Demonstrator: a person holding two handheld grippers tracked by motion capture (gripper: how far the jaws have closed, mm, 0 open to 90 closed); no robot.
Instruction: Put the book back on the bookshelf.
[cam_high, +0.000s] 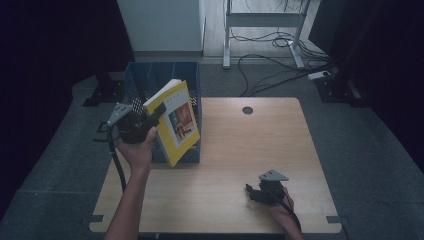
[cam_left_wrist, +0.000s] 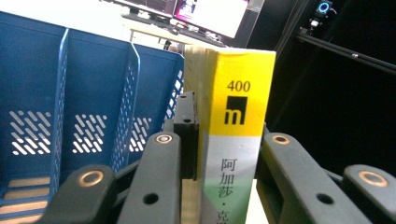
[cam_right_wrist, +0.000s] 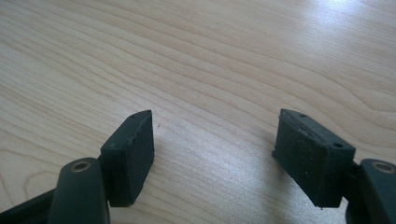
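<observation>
The left gripper (cam_high: 150, 116) is clamping a thick yellow paperback book with a picture on its cover (cam_high: 176, 120), its jaws closing on either side of the spine, which is showing "400" and a black square mark in the left gripper view (cam_left_wrist: 236, 140). The book is tilting in the air, its lower edge hanging in front of the blue plastic slotted file rack with upright dividers (cam_high: 150, 75). That rack is standing at about 10 o'clock on the light wooden rectangular table (cam_high: 240, 150); in the left gripper view its perforated dividers (cam_left_wrist: 60, 121) are rising just beside the book at 9 o'clock. The right gripper (cam_high: 252, 192) is resting low on the table at about 5 o'clock, well apart from the book, its jaws standing wide apart over bare wood (cam_right_wrist: 215, 93) and gripping nothing.
</observation>
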